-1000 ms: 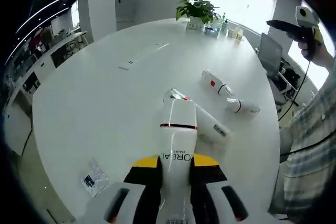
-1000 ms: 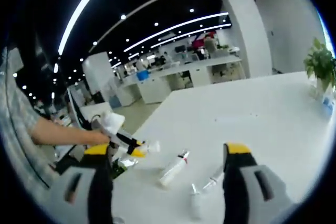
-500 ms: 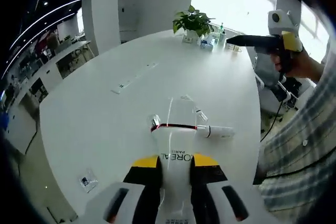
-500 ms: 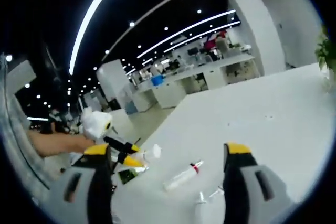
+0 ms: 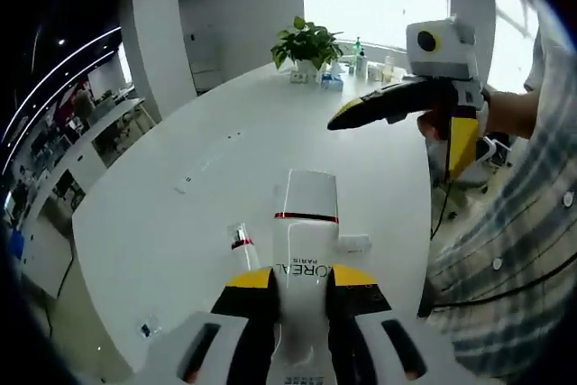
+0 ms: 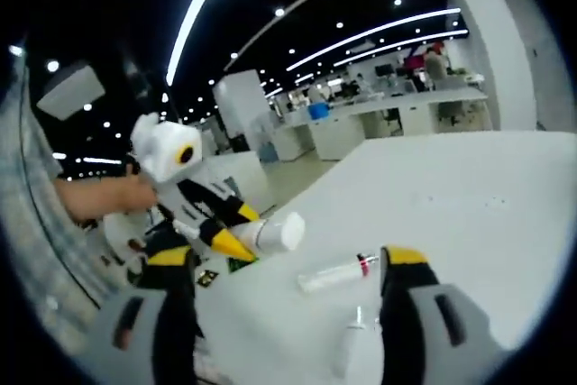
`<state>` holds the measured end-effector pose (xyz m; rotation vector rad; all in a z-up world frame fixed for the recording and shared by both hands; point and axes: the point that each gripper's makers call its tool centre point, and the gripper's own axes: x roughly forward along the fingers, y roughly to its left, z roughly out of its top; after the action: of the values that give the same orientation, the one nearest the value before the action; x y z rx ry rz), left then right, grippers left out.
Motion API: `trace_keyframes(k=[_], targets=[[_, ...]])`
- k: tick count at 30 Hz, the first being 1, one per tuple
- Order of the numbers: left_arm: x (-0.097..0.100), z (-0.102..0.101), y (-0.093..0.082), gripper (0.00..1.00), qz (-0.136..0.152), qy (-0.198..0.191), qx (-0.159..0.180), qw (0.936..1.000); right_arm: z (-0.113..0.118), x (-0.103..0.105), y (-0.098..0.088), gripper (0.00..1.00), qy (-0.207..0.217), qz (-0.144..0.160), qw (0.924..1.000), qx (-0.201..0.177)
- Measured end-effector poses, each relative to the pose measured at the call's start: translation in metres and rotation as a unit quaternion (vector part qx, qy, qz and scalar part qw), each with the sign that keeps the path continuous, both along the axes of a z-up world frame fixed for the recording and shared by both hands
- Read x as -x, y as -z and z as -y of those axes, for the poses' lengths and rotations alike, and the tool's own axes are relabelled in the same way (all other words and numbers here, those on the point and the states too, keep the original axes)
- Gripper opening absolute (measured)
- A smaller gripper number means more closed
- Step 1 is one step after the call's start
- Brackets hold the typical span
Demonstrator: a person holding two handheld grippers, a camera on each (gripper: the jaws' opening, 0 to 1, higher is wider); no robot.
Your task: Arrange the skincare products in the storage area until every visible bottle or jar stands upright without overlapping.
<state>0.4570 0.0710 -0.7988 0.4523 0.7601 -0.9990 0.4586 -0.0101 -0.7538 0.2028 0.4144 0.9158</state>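
Note:
A white L'Oreal bottle (image 5: 305, 232) with a thin red band sits between the jaws of my left gripper (image 5: 303, 284), which is shut on it and holds it above the white table (image 5: 180, 214). From the right gripper view the same bottle (image 6: 275, 233) pokes out of the left gripper (image 6: 206, 215), cap toward me. My right gripper (image 6: 287, 261) stands open with nothing between its fingers; it appears high at the right (image 5: 397, 101). A tube with a red band (image 6: 335, 272) lies flat on the table. A small bottle (image 5: 241, 247) and another tube (image 5: 353, 242) lie below the held bottle.
A potted plant (image 5: 306, 42) and several small items stand at the table's far edge by the window. A small packet (image 5: 147, 328) lies near the front edge. A person's sleeve (image 5: 514, 223) is at the right. Another small bottle (image 6: 347, 338) lies near my right jaws.
My left gripper has risen with the bottle, so the table looks farther below. The right gripper has come closer and larger in the left gripper view. Both views have shifted.

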Motion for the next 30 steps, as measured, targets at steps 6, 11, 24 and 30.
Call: trace_keyframes(k=[6,11,24,30], targets=[[0.026,0.004,0.023,0.19,-0.01,0.067,-0.06,0.9959,-0.003,0.019,0.009,0.8,-0.047,0.003,0.9988,0.013],[0.038,0.023,0.027,0.2,-0.017,0.102,-0.048,0.9935,-0.006,0.032,0.029,0.77,-0.092,0.006,0.9938,0.062],[0.041,0.033,0.026,0.2,-0.011,0.196,-0.106,0.9748,-0.011,0.043,0.049,0.69,-0.174,0.054,0.9621,0.203],[0.05,0.043,0.026,0.2,-0.021,0.219,-0.122,0.9678,-0.019,0.052,0.062,0.64,-0.232,0.081,0.9285,0.278]])
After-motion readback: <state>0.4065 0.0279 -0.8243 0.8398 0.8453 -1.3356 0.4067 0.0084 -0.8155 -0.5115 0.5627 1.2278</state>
